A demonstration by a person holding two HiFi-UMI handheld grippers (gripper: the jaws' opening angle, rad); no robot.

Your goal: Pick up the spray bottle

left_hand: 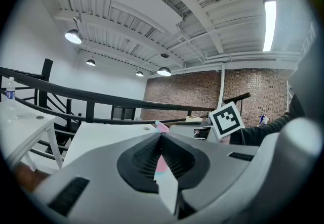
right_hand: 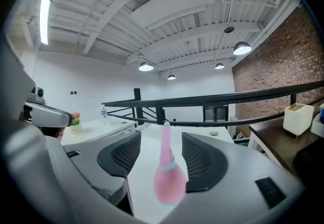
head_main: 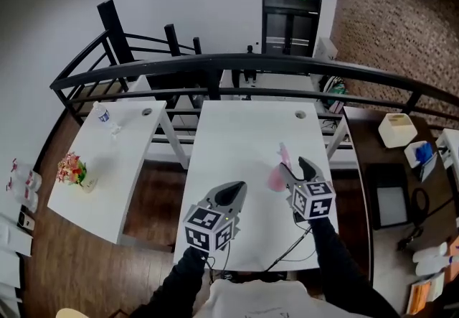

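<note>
**Between the right jaws: the bottle, not yet gripped**

At the centre of the head view lies the white table [head_main: 244, 130], with both claws low over its near end. The left gripper [left_hand: 161, 136], at lower left of centre, has its jaws closed tip to tip on nothing. The bottle shows only through the slit beneath them, off to its right.

The right gripper [right_hand: 162, 139], at lower right of centre, is much the nearer. Its jaws stand wide apart with the bottle [right_hand: 167, 182] between them, and a gap of table shows on either side, so neither pad presses on it. The bottle's long axis runs up the frame. It appears to stand upright, bulb low and neck high, though lying with the neck pointing away is not ruled out. A straight close should catch the bulb.

The bottle is pale pink with a round, swollen body, a thin teal band at the shoulder and a slim tapering neck.
</note>
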